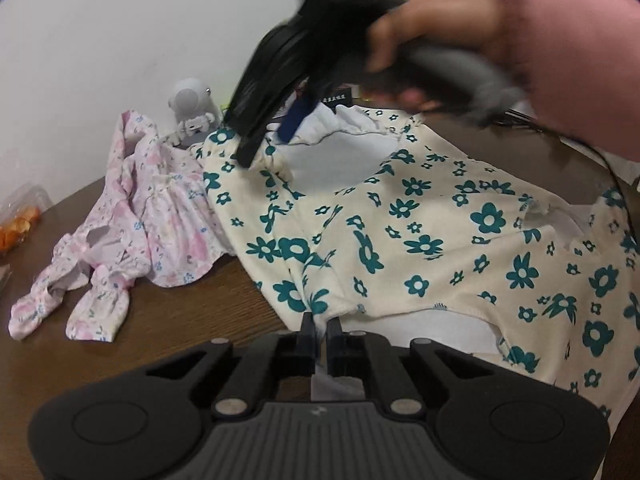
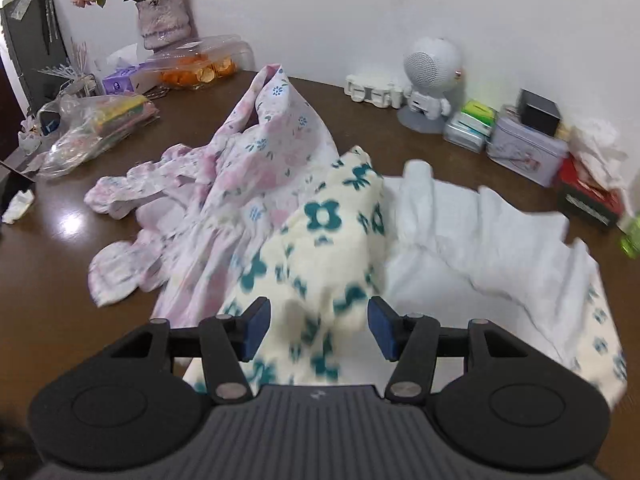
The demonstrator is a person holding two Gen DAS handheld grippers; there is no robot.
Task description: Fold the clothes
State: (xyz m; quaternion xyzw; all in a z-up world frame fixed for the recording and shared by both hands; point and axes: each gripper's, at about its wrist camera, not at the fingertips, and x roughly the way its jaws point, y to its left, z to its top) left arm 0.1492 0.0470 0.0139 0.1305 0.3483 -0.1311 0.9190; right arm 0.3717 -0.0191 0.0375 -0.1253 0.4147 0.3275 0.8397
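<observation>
The cream garment with teal flowers (image 1: 420, 240) lies spread across the brown bench (image 1: 168, 320), its white lining showing at the far neck opening. The left gripper (image 1: 319, 330) has its fingers pressed together, pinching the garment's near hem. The right gripper (image 2: 318, 328), held by a hand (image 1: 432, 44) in a pink sleeve (image 1: 576, 40), hovers over the far left corner of the garment, fingers spread and blurred, nothing between the pads. A pink floral garment (image 1: 152, 216) lies crumpled to the left, touching the cream one. A white robot figurine (image 2: 430, 76) stands by the far wall
</observation>
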